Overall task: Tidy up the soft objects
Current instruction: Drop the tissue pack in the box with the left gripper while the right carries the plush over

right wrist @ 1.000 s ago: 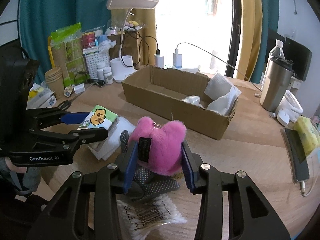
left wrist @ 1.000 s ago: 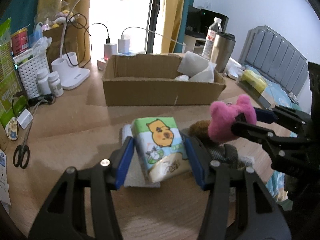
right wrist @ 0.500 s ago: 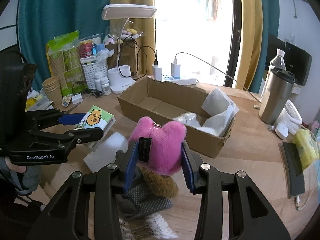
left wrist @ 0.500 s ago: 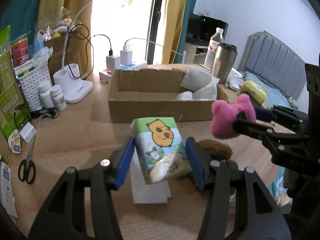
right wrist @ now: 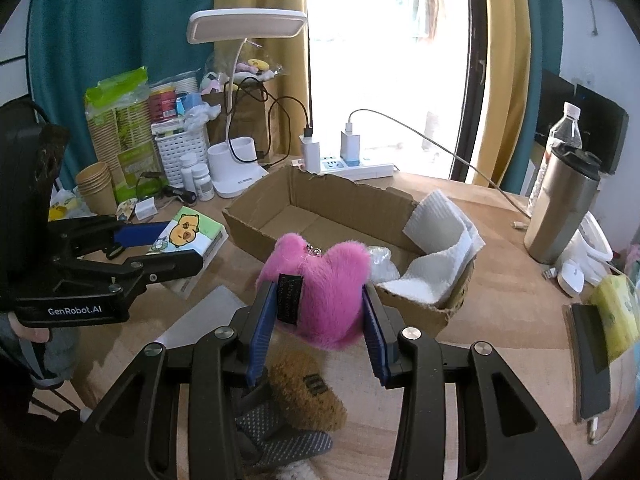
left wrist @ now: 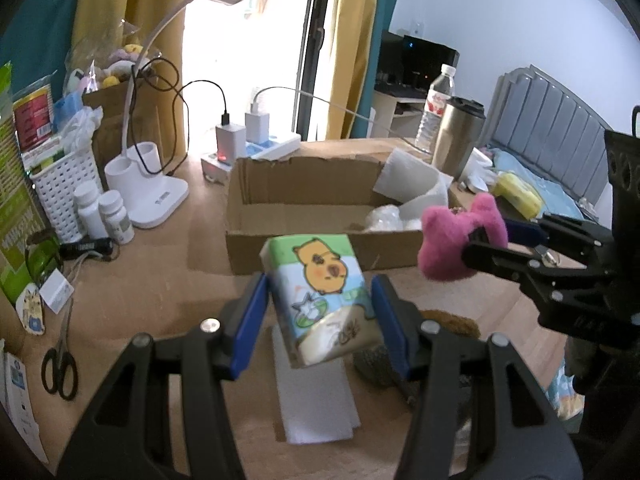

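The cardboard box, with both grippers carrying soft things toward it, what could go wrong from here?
1. The right end of the cardboard box already holds paper towel, so the pink plush in the right gripper may land on top and roll out.
2. The tissue pack sits tilted in the left gripper and could slip.
3. The grippers are close together and might collide.

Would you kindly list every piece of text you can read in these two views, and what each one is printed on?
"GenRobot.AI": white print on the black body of the left gripper.
Black tag on the pink plush heart: lettering too small to read.
Capybara-print tissue pack: scrawl near its lower edge, illegible.
Green packages, red can: print blurred.
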`<state>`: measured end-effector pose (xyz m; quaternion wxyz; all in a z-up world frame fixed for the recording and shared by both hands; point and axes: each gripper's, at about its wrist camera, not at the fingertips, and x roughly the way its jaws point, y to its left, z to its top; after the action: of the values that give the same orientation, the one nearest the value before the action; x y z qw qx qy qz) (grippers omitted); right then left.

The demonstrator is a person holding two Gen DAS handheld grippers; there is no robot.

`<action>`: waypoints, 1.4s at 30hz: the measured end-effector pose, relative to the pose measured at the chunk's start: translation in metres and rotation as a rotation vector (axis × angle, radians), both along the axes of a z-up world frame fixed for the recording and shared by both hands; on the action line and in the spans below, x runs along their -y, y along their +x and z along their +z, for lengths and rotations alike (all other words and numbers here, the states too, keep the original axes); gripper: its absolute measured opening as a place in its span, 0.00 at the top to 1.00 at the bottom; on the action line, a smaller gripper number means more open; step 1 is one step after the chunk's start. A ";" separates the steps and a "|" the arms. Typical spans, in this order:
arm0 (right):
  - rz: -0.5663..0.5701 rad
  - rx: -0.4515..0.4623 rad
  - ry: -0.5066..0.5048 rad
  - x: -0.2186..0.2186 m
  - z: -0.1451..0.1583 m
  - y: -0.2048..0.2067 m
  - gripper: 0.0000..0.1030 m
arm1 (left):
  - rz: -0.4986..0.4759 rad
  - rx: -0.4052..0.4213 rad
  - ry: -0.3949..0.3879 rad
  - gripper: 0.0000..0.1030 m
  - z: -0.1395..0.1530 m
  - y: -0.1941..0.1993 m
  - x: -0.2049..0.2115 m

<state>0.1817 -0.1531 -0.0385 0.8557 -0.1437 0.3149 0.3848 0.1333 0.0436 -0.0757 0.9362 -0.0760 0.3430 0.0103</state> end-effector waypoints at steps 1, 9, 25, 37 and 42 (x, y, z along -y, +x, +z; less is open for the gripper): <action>0.001 -0.001 -0.001 -0.002 0.000 0.002 0.58 | 0.000 0.001 0.001 0.47 0.000 0.002 -0.001; 0.013 -0.014 -0.007 -0.014 -0.003 0.015 0.58 | -0.002 0.003 0.002 0.47 0.001 0.016 -0.009; 0.031 -0.031 -0.002 -0.035 -0.009 0.036 0.58 | -0.004 0.014 0.018 0.47 0.002 0.042 -0.025; 0.039 -0.031 0.008 -0.051 -0.009 0.054 0.58 | -0.007 0.017 0.024 0.47 0.003 0.062 -0.035; 0.042 -0.038 0.005 -0.056 -0.011 0.062 0.58 | -0.004 0.014 0.026 0.47 0.000 0.073 -0.043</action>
<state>0.2437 -0.0966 -0.0498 0.8417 -0.1407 0.3270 0.4060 0.2063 0.0862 -0.0753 0.9395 -0.0631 0.3365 0.0122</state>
